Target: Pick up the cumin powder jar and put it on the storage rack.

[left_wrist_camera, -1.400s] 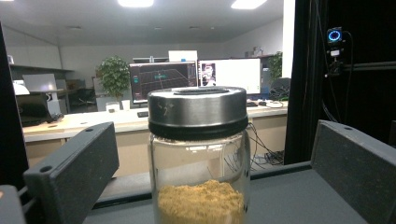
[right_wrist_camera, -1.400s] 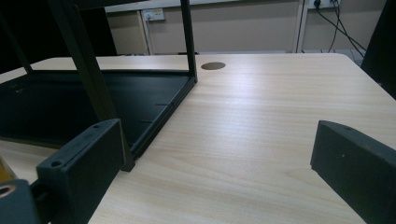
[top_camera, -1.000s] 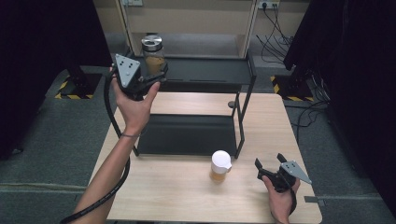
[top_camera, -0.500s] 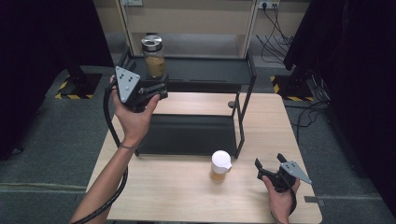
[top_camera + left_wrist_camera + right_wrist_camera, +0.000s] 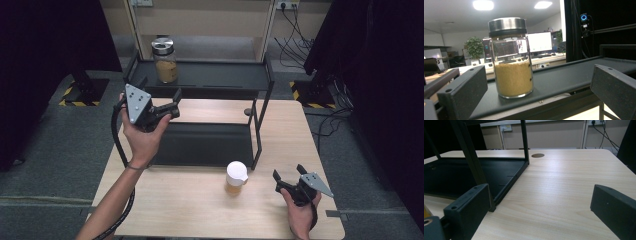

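Left gripper [image 5: 159, 102] raised near rack's upper shelf [image 5: 220, 75], jaws spread wide, holding nothing. Glass jar [image 5: 165, 61] with metal lid, tan powder inside, upright at upper shelf's left end, seen between jaws in left gripper view [image 5: 511, 57], not touching. Right gripper [image 5: 289, 176] low at table's [image 5: 190, 210] front right corner, jaws wide, holding nothing. White-lidded cup [image 5: 236, 177] on table, front of rack's lower shelf [image 5: 205, 145].

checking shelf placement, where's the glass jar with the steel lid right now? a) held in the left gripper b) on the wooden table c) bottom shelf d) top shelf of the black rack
d: the jar stands on the rack's top shelf, with the left gripper open and short of it.
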A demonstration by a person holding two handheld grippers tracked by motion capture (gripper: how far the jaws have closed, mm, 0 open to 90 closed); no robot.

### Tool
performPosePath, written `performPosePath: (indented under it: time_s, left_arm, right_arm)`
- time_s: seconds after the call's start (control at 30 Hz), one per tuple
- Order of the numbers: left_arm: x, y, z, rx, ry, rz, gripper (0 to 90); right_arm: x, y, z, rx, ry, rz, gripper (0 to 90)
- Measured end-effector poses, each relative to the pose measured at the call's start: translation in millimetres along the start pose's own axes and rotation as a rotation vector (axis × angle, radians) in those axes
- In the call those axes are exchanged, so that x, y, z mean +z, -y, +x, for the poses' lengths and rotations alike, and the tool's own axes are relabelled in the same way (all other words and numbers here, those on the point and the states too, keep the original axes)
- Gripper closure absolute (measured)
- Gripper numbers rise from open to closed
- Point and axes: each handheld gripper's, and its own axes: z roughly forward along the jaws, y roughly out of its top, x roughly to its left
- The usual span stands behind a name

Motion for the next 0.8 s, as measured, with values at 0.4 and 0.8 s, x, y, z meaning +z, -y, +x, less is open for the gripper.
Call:
performPosePath:
  time_s: [0.4,0.8]
  left_arm:
    - [-20.9,25.5,-1.8,-0.004,0.033,0.020,0.4]
    - [-31.8,41.5,-7.7,-0.007,0.055,0.029,0.3]
  right_arm:
    - [0.0,0.0,0.4,-0.004,0.002,0.000,3.1]
    - [-0.1,0.3,0.5,-0.004,0.003,-0.001,3.1]
